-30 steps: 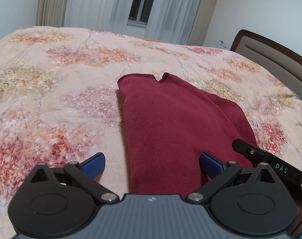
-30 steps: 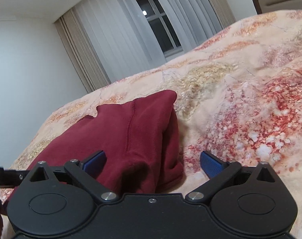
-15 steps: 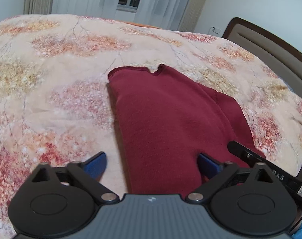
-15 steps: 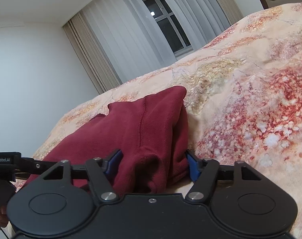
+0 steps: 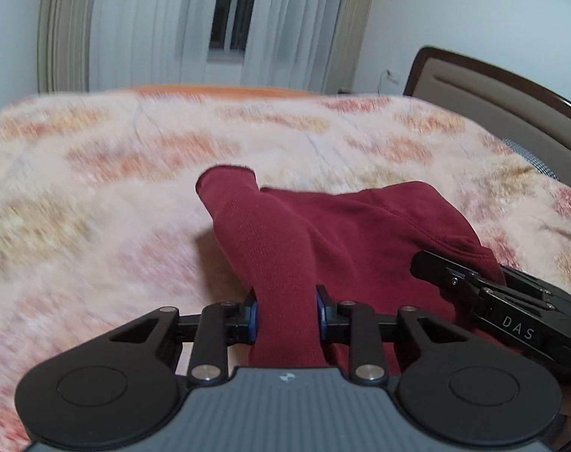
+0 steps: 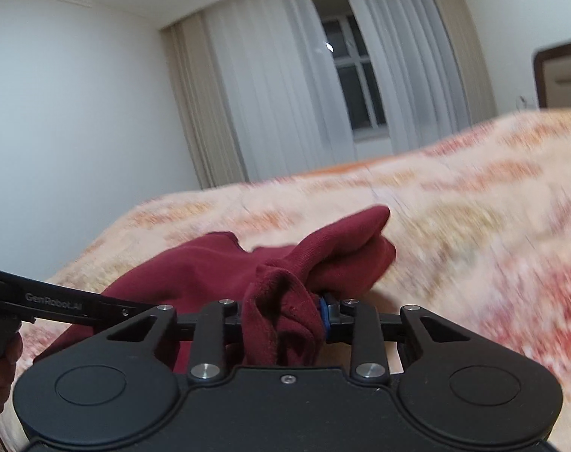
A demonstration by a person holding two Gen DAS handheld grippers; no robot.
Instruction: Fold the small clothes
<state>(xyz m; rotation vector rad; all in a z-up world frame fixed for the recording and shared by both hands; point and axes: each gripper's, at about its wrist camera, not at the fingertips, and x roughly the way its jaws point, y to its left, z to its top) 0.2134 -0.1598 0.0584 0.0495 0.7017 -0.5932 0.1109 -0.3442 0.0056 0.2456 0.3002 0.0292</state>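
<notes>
Your two grippers pinch a dark red garment point(image 5: 323, 233) over the flowered bedspread point(image 5: 97, 207).
Left gripper point(image 5: 287, 314) and right gripper point(image 6: 283, 316) have just closed — each clamped on bunched knit cloth, its far end resting crumpled on the bed.

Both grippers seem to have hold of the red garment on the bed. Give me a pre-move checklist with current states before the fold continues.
1. Left gripper jaws, just closing, clamp the red garment: ok.
2. Right gripper jaws, just closing, pinch bunched cloth: ok.
3. Near edge lifted off the bedspread: ok.
4. Far end resting on the bed: ok.
5. Layers held evenly: cannot tell.
6. Grippers apart from each other: ok.
</notes>
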